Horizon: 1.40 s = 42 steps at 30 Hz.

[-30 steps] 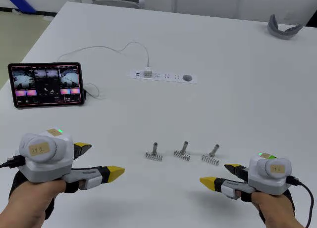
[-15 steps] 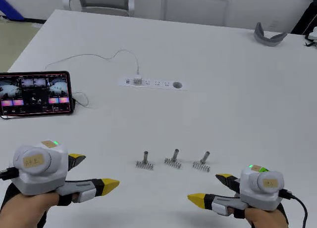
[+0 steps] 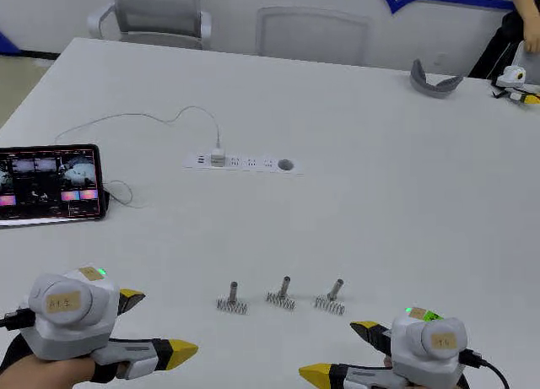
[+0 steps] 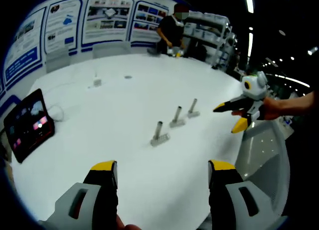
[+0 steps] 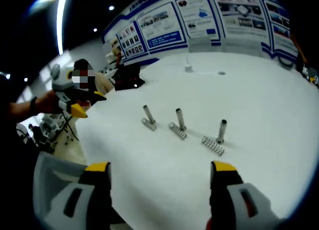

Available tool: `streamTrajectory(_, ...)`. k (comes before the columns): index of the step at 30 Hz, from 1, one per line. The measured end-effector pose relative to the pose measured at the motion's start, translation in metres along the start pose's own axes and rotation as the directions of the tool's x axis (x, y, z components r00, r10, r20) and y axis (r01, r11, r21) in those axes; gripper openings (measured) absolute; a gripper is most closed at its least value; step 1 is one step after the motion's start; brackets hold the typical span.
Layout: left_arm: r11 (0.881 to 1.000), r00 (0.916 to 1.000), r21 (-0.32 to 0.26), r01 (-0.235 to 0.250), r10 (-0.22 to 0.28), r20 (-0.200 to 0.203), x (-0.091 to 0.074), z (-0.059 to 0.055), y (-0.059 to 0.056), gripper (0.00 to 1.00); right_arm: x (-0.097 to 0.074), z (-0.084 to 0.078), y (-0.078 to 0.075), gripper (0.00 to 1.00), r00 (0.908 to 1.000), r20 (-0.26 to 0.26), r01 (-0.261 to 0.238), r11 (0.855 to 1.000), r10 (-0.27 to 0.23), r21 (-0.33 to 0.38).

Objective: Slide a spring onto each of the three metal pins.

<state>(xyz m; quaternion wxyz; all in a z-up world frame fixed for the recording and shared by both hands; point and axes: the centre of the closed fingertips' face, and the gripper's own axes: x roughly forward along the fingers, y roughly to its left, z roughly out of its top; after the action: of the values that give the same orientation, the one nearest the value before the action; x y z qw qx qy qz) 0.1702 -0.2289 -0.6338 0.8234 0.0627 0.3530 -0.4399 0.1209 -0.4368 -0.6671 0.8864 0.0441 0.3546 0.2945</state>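
The left tool [image 3: 156, 323] is held low at the near edge of the table [image 3: 380, 195], with its two yellow-tipped jaws spread wide and nothing between them. The right tool [image 3: 339, 351] is the same, wide and empty, on the other side. Both point inward toward the middle, I think so that each one can reach the work from its own side. Between them, a little farther from the person, the three pins [image 3: 285, 285] stand upright in a row, and the springs [image 3: 280, 300] lie flat on the table, one at the foot of each pin on the near side. This pairing looks made on purpose: every spring waits beside the pin it belongs to. No spring is on a pin yet, so the task seems to be at its start. Probably one tool must take a spring by its end while the other steadies the pin. Far behind are a power strip [image 3: 245, 162] and a tablet [image 3: 46, 184], well apart from the work.
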Motion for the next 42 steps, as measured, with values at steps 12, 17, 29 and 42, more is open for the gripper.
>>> streamTrajectory(12, 0.995, 0.9970, 0.074, 0.060, -0.056, -0.054, 0.029, -0.004, -0.006, 0.75, -0.012, 0.001, 0.003, 0.85, 0.9997, 0.024, -0.009, 1.000, 0.009, 0.005)
streamTrajectory(17, 0.993, 0.9950, 0.086, 0.080, -0.074, -0.067, 0.043, -0.005, -0.010, 0.75, -0.011, -0.004, 0.009, 0.86, 0.9997, 0.018, -0.016, 1.000, 0.016, 0.008)
streamTrajectory(29, 0.988, 0.9907, 0.105, 0.114, -0.105, -0.087, 0.078, -0.005, -0.012, 0.69, -0.015, -0.010, 0.016, 0.85, 0.9992, -0.006, -0.039, 0.999, 0.039, -0.012)
streamTrajectory(42, 0.994, 0.9923, 0.040, 0.104, -0.101, -0.071, 0.115, 0.001, -0.004, 0.58, -0.020, -0.014, 0.022, 0.84, 0.9985, -0.014, -0.054, 0.999, 0.054, -0.005)
